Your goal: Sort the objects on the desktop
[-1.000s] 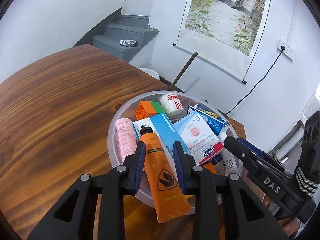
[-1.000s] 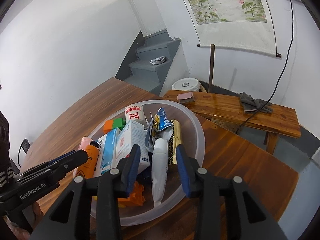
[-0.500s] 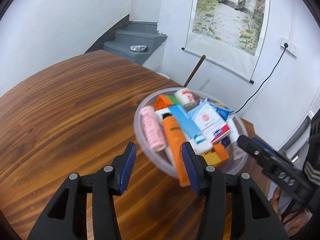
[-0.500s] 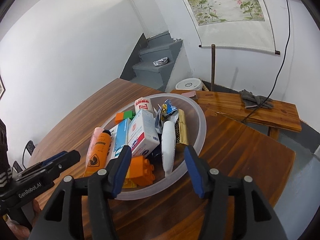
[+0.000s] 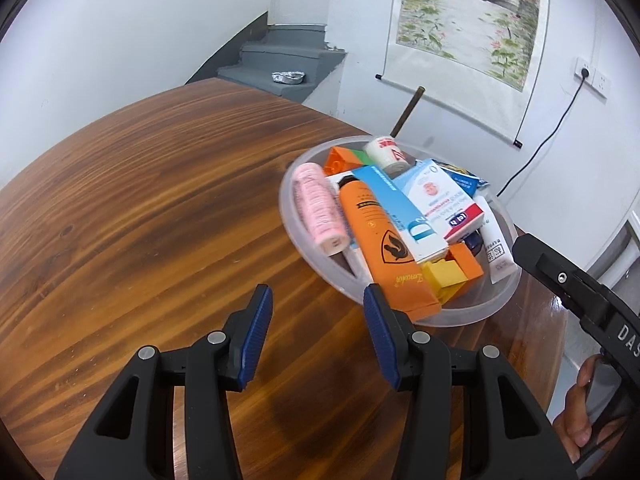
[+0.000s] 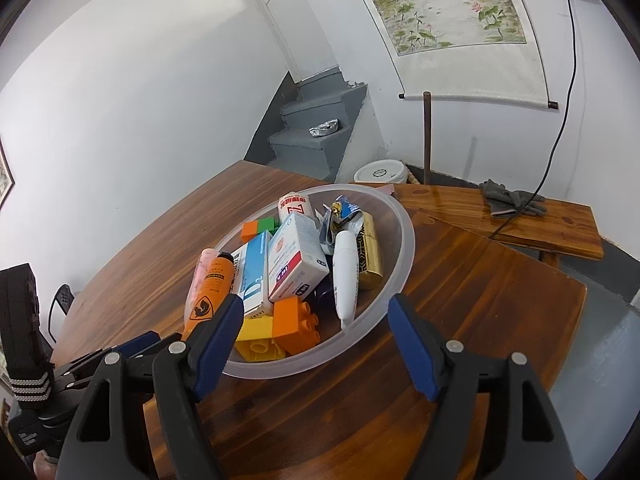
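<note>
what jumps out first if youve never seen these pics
The clear plastic bowl heaped with clutter, sitting on the wooden table. In it, the bright orange tube lies beside a pink roll. Both the left gripper and right gripper hover empty near its rim, the right's jaws opening.

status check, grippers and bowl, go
Left gripper open, empty, over bare table. Right gripper opening, nothing gripped, near rim of clear bowl. Bowl piled full; orange tube overhangs rim.
</note>
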The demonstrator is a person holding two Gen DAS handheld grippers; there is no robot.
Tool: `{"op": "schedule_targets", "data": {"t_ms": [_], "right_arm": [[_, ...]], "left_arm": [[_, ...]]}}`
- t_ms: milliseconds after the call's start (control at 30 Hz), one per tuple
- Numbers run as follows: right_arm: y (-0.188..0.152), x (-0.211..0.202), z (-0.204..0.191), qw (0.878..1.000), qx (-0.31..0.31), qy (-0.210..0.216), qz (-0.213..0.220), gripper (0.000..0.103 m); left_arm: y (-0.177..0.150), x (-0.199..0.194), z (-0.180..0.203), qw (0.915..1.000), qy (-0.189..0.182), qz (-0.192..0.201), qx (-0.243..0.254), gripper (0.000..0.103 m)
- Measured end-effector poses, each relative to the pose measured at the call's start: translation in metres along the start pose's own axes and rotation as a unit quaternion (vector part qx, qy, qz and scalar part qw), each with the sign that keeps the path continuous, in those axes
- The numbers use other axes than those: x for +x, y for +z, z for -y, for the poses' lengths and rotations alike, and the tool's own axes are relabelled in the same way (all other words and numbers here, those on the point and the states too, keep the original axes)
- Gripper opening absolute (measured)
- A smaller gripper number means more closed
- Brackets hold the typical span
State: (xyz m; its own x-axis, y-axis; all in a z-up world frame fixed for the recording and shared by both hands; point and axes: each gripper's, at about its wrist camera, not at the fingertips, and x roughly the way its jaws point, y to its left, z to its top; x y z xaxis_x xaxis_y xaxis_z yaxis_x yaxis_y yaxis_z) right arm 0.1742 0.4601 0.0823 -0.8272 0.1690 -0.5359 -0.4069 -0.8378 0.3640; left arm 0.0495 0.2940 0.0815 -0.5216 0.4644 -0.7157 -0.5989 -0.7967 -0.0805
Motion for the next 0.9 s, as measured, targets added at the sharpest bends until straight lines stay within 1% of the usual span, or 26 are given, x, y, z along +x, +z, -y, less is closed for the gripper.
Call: {"op": "schedule_targets", "data": {"t_ms": [67, 167, 333, 433, 533, 667, 733, 800, 900], "right_arm": [[0.001, -0.001, 0.001, 1.0, 0.001, -0.003, 0.001, 0.078], [0.001, -0.002, 0.004, 1.0, 0.002, -0.004, 0.0, 0.078], [-0.001, -0.006, 0.004, 1.0, -0.002, -0.01, 0.003, 0.079], [-0.002, -0.004, 0.005, 1.0, 0.001, -0.008, -0.002, 0.079], [-0.004, -0.005, 0.006, 1.0, 0.002, -0.011, -0.004, 0.079], [-0.006, -0.01, 0.012, 1.0, 0.005, -0.023, 0.0, 0.079], [-0.006, -0.011, 0.017, 1.0, 0.011, -0.028, 0.0, 0.079], [-0.007, -0.012, 0.021, 0.999, 0.017, -0.032, -0.003, 0.079], [-0.008, -0.012, 0.023, 0.999, 0.013, -0.034, -0.008, 0.079]], "left_arm": [[0.003, 0.0, 0.003, 0.9999, 0.011, 0.005, 0.003, 0.051], [0.006, 0.002, 0.004, 1.0, -0.003, 0.002, 0.0, 0.051], [0.007, 0.002, 0.004, 1.0, -0.006, -0.002, -0.005, 0.051], [0.012, 0.003, 0.009, 0.9998, -0.016, -0.004, -0.009, 0.051], [0.014, 0.003, 0.02, 0.9996, -0.028, -0.004, 0.002, 0.051], [0.017, 0.006, 0.037, 0.9991, -0.033, -0.002, 0.025, 0.051], [0.018, 0.007, 0.042, 0.999, -0.029, 0.003, 0.034, 0.052], [0.019, 0.012, 0.044, 0.9986, -0.033, -0.003, 0.041, 0.052], [0.018, 0.01, 0.044, 0.9983, -0.036, 0.001, 0.045, 0.052]]}}
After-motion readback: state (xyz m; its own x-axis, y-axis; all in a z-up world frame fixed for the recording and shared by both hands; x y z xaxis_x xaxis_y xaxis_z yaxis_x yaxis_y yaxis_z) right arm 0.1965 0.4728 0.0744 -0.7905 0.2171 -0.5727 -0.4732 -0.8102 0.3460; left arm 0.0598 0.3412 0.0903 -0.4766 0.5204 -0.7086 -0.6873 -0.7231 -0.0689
